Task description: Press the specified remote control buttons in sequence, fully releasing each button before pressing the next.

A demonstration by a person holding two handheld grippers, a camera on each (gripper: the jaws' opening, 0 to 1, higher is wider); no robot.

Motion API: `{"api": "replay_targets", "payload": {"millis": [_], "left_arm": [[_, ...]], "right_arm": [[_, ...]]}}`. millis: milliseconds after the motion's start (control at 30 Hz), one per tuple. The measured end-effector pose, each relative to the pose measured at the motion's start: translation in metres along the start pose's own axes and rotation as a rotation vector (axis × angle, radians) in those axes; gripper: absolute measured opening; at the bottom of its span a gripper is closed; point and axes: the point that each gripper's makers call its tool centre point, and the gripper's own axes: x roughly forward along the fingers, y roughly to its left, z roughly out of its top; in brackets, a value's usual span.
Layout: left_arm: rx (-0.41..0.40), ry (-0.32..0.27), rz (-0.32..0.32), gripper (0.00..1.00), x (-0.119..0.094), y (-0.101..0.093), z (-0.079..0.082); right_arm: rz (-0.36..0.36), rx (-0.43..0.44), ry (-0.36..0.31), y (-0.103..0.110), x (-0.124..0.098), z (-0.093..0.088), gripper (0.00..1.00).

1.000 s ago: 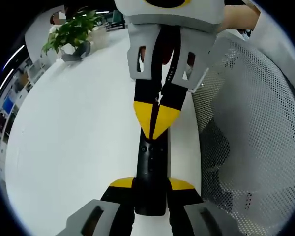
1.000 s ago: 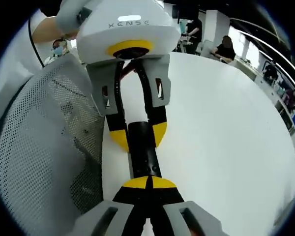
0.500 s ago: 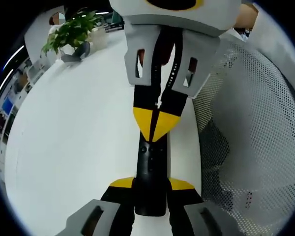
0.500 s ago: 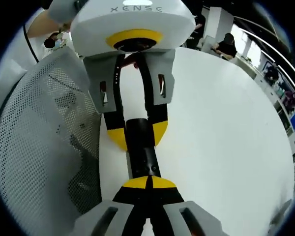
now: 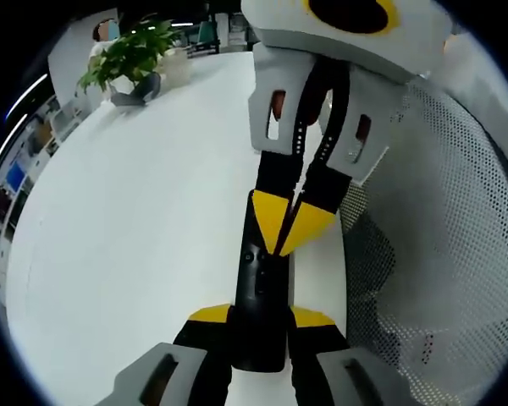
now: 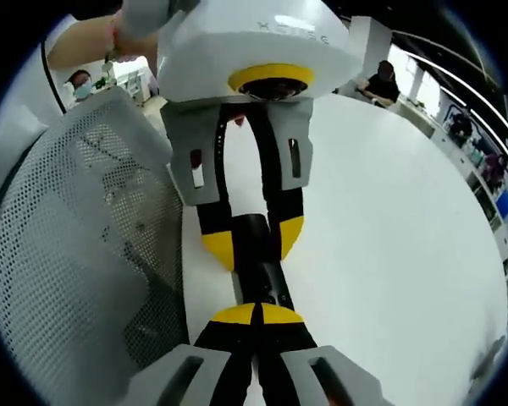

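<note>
left gripper view: one long black remote (image 5: 259, 296), pinched by the left gripper (image 5: 259, 320); at 12 o'clock the right gripper (image 5: 289, 222), tips together, touches it.

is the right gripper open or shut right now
Shut. In the left gripper view the right gripper has its yellow-tipped jaws together in a point, on the slim black remote control held by the left gripper.

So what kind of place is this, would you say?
Probably an open-plan office. A large white table carries a potted plant at its far end, a mesh chair back stands beside it, and seated people are in the background.
</note>
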Motion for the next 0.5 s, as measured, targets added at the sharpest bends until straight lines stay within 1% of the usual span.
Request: {"api": "replay_targets", "payload": {"millis": [267, 300, 400, 500], "left_arm": [[-0.002, 0.003, -0.004, 0.24, 0.0001, 0.0002, 0.0002], [-0.001, 0.003, -0.006, 0.24, 0.0, 0.0001, 0.0001], [0.003, 0.004, -0.006, 0.24, -0.0002, -0.0001, 0.0002], [0.007, 0.0, -0.007, 0.24, -0.0002, 0.0, 0.0001]], "right_arm": [[0.022, -0.032, 0.011, 0.0083, 0.0025, 0.0007, 0.0], [0.014, -0.054, 0.021, 0.0087, 0.0026, 0.0005, 0.0], [0.013, -0.038, 0.022, 0.008, 0.0028, 0.0006, 0.0], [0.013, -0.041, 0.029, 0.0085, 0.0037, 0.001, 0.0]]}}
